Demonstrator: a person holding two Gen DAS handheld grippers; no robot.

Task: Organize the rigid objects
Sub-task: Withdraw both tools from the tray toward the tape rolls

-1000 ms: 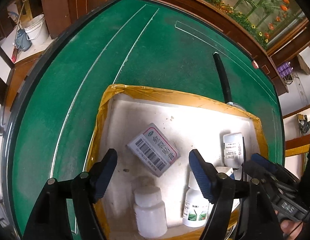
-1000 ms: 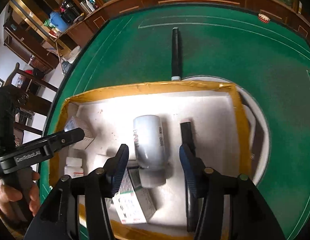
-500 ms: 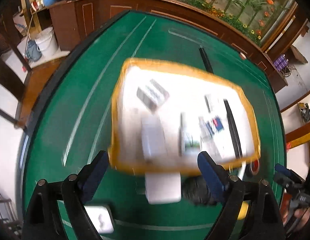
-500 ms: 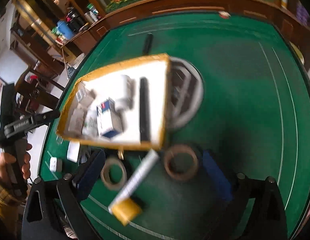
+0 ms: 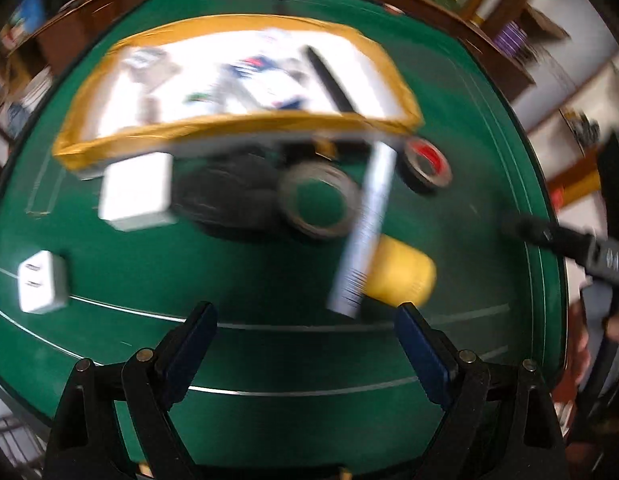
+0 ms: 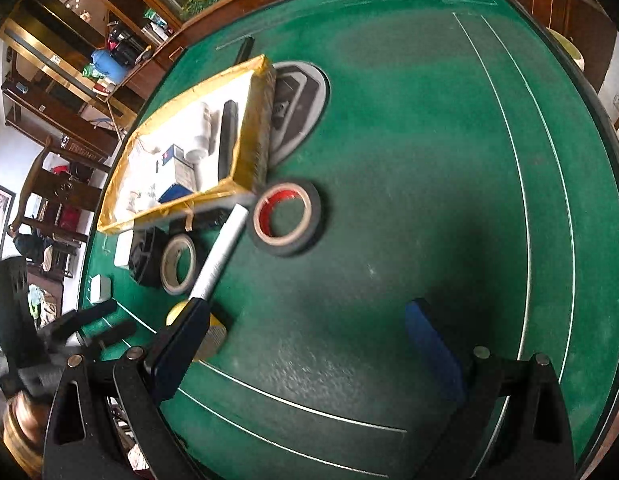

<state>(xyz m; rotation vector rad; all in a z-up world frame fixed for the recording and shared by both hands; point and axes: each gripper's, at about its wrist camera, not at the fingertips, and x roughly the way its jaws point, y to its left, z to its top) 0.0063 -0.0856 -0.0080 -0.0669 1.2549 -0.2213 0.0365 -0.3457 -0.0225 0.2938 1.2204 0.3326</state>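
Nearest, in the left wrist view, left tongs (image 5: 305, 330) spread wide over bare green felt of the counter (image 5: 269, 360), nothing between the blue pads; jaws just opened further over the last second. Likewise in the right wrist view, right tongs (image 6: 305, 332) gaping with only felt in the gap, jaws also just opened up. Just beyond the left tongs, a yellow cylinder (image 5: 405, 276) lying on its side, with a long white tube (image 5: 363, 236) resting across it and slanting up toward the tray. Off to the left, a white plug adapter (image 5: 41, 282) alone on the felt. Further on, a tan tape roll (image 6: 178, 266) leaning against a dark bulky object (image 5: 229, 196), too blurred to name, and a white box (image 5: 135, 192) beside that. To the right, a black tape roll with red core (image 6: 287, 216) flat on the felt, just beside the tray's near corner. Farthest, the yellow-taped tray (image 6: 245, 152) holding the sorted pieces: a white bottle (image 6: 201, 132), a long black bar (image 6: 228, 136) against the right wall, small cartons, probably medicine boxes. Behind the tray, a grey round disc (image 6: 305, 104).
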